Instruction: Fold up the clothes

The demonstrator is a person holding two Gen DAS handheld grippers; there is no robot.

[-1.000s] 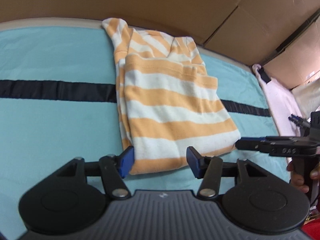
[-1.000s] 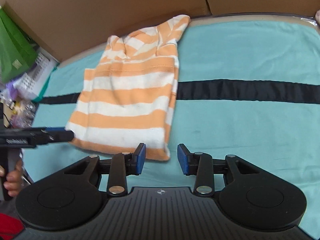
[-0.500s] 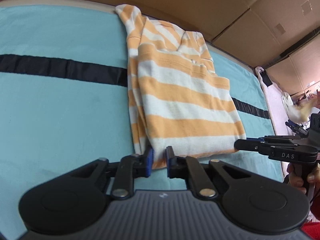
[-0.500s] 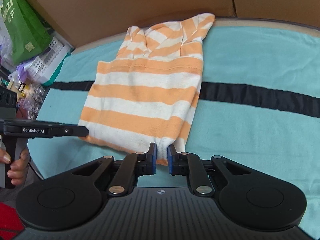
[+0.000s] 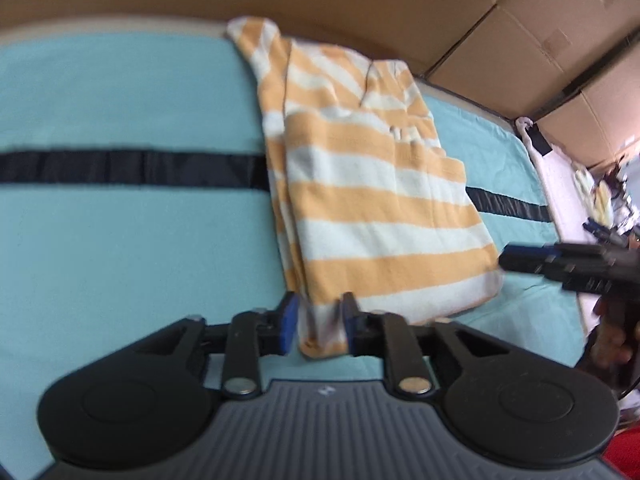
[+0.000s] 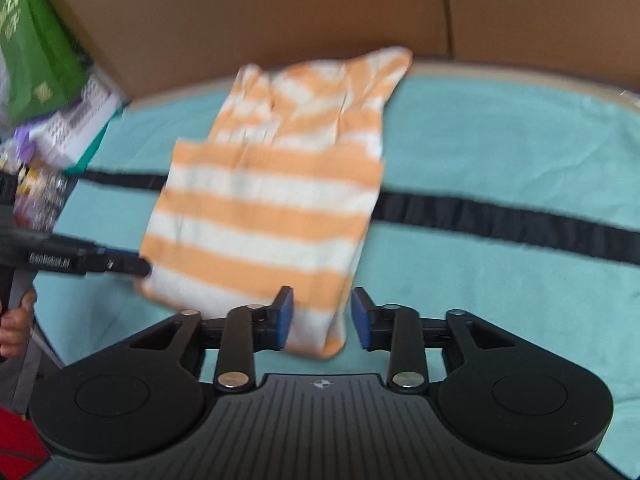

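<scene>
In the left wrist view the picture is smeared, so the weave and edges of the striped shirt [image 5: 372, 200] are soft, and the clutter at the far right edge cannot be made out. The shirt lies folded on the teal desk [image 5: 120, 248], crossing its black band [image 5: 120, 169], with cardboard boxes [image 5: 520, 32] behind. The left claw [image 5: 317, 325] points steeply down at the shirt's near left corner; its jaws are opening, the bunched corner lies between the blue pads [image 5: 289, 322], and the cloth appears to touch the right one only, though blur leaves that unsure. The right claw [image 5: 505, 259] reaches in from the right with its tip at the shirt's near right corner; seen side-on, its jaws cannot be read here, and the hand [image 5: 612, 344] under it is dark and cut off by the frame. In the right wrist view the blur is heavier. The right claw [image 6: 322, 318] also tilts down over the shirt [image 6: 272, 208], its jaws opening, with the near corner hanging loose in the gap, clear of the right pad. The left claw [image 6: 144, 268] comes in from the left, its tip at the other near corner; only a few fingers [image 6: 16, 326] of the hand holding it show. A green package [image 6: 32, 48] and white boxes sit blurred at the upper left.
</scene>
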